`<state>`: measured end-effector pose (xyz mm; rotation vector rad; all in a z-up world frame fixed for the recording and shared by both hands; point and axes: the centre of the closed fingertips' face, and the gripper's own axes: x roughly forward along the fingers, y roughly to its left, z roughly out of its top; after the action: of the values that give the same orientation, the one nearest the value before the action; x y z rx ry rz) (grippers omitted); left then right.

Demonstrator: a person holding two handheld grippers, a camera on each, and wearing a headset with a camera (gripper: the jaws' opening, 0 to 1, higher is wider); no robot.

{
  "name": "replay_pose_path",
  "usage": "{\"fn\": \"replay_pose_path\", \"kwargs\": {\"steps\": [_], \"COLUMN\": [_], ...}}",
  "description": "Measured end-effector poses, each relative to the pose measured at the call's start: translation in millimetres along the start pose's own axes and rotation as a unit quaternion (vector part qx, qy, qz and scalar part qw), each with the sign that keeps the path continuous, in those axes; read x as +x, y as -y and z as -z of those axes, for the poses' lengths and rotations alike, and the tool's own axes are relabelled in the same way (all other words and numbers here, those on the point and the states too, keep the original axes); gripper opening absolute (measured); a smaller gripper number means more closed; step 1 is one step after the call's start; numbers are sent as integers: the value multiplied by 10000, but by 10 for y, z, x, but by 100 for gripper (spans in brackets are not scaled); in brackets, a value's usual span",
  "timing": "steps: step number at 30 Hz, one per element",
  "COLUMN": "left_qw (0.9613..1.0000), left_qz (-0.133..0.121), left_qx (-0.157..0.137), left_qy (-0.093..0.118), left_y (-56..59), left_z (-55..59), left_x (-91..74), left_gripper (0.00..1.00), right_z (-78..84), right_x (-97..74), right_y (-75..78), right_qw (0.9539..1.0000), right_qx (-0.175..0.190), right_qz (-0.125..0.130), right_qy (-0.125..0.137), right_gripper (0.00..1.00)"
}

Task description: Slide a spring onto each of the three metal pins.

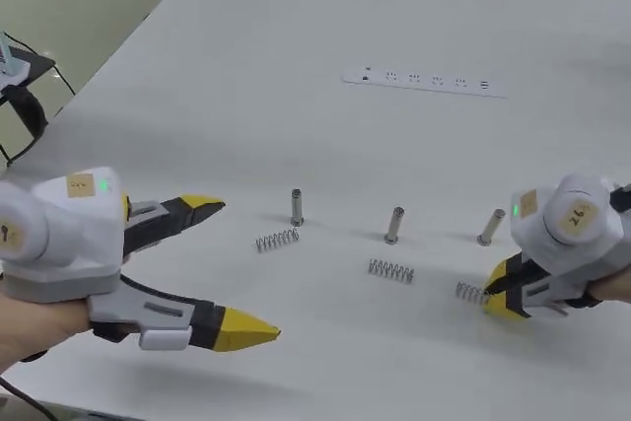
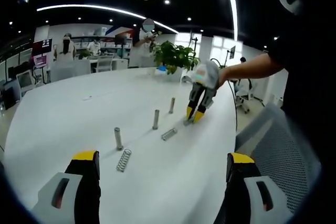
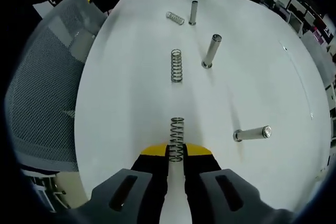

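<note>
Spring (image 3: pixel 177 132) pinched by right hand-held gripper (image 3: pixel 177 151), its sticker (image 1: pixel 577 214) illegible

Left gripper (image 1: pixel 246 268) wide, right gripper (image 3: pixel 177 151) tight.

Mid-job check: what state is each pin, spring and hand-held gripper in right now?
Left pin: upright, bare.
Middle pin: upright, bare.
Right pin: upright, bare.
Left spring: lying loose on the table.
Middle spring: lying loose.
Right spring: lying flat, near end pinched between jaws.
Left hand-held gripper: open, holding nothing.
Right hand-held gripper: shut on the right spring.
</note>
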<state>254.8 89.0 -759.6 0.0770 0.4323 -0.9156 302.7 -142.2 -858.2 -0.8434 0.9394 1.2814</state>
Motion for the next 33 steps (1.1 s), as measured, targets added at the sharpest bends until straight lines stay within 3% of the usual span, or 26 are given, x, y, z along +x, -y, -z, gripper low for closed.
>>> {"fn": "replay_pose_path", "kwargs": {"steps": [10,23,33], "left_qw": [10000,9994,9980], "left_qz": [-11,288,598], "left_qx": [-2,145,188], "left_qy": [20,87,44], "left_y": [-30,159,323], "left_z": [4,-167,-201], "left_x": [11,168,344], "left_gripper": [98,96,92], "right_z": [-56,-184,-459], "right_x": [-108,-310,-439], "right_y": [-32,-138,-288], "right_qw": [9999,9997,9981], "right_qx": [58,-161,-524], "right_qz": [19,9,-33], "right_qy": [97,196,332], "right_gripper": [8,8,8]}}
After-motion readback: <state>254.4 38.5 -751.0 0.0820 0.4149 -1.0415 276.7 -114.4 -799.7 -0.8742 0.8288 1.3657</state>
